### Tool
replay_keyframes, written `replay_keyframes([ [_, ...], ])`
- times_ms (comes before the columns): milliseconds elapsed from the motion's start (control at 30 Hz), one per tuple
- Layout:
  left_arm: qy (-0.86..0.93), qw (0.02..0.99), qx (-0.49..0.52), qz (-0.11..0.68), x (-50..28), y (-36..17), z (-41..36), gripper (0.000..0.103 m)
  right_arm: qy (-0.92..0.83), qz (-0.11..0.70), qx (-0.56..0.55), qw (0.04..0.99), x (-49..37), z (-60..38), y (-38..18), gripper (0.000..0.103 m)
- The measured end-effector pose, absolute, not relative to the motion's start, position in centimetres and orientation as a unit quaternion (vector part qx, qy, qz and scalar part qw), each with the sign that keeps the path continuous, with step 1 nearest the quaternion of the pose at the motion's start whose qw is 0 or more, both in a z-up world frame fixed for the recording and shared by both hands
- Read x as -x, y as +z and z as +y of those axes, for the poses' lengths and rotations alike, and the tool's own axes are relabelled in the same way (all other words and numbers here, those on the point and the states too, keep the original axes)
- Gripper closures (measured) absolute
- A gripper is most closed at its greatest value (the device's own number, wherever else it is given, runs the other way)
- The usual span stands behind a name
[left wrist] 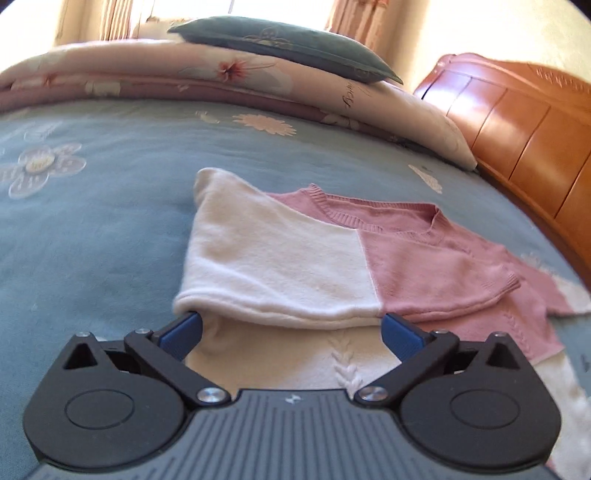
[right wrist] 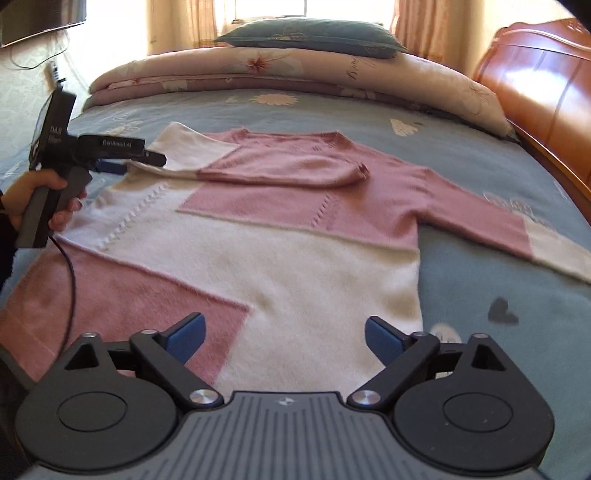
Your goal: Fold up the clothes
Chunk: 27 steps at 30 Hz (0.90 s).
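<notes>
A pink and white knit sweater lies flat on the blue flowered bedsheet. One sleeve is folded across its chest, and the other sleeve stretches out to the right. My left gripper is open wide at the near edge of that folded sleeve, its left fingertip partly under the white fold. In the right wrist view a hand holds the left gripper at the sweater's left shoulder. My right gripper hangs open over the sweater's lower body, with nothing between its fingers.
A folded floral quilt with a grey-green pillow on top lies along the far side of the bed. A wooden headboard runs along the right. A black cable trails from the left gripper over the sweater's left edge.
</notes>
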State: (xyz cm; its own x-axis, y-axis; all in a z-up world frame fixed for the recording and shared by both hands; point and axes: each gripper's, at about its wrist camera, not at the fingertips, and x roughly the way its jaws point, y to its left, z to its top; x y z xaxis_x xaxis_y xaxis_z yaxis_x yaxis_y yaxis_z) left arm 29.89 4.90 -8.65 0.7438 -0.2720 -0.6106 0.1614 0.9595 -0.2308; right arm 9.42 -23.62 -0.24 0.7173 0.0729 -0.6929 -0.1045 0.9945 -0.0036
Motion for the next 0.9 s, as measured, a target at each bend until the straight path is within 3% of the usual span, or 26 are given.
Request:
replay_keyframes([
  [300,-0.028,0.955,0.053,0.289,-29.3,-7.2,9.5,0.001,0.158,0.336,0.084,0.925,-20.4,-19.0,7.6,0.051],
  [400,0.022,0.956,0.024,0.291,-29.7,-7.7,11.2,0.001,0.186,0.335,0.122,0.916,-25.6,-15.9,7.4,0.06],
  [467,0.052,0.956,0.003,0.289,-29.8,-7.7,12.2,0.001,0.202,0.343,0.125,0.909,-29.3,-14.2,6.4,0.074],
  [567,0.067,0.959,-0.005,0.275,-29.5,-7.0,13.3,0.001,0.221,0.356,0.118,0.9,-34.2,-11.3,4.4,0.083],
  [900,0.046,0.957,-0.023,0.287,-29.9,-7.5,12.9,0.001,0.269,0.42,0.082,0.863,-41.7,-3.5,-4.5,0.091],
])
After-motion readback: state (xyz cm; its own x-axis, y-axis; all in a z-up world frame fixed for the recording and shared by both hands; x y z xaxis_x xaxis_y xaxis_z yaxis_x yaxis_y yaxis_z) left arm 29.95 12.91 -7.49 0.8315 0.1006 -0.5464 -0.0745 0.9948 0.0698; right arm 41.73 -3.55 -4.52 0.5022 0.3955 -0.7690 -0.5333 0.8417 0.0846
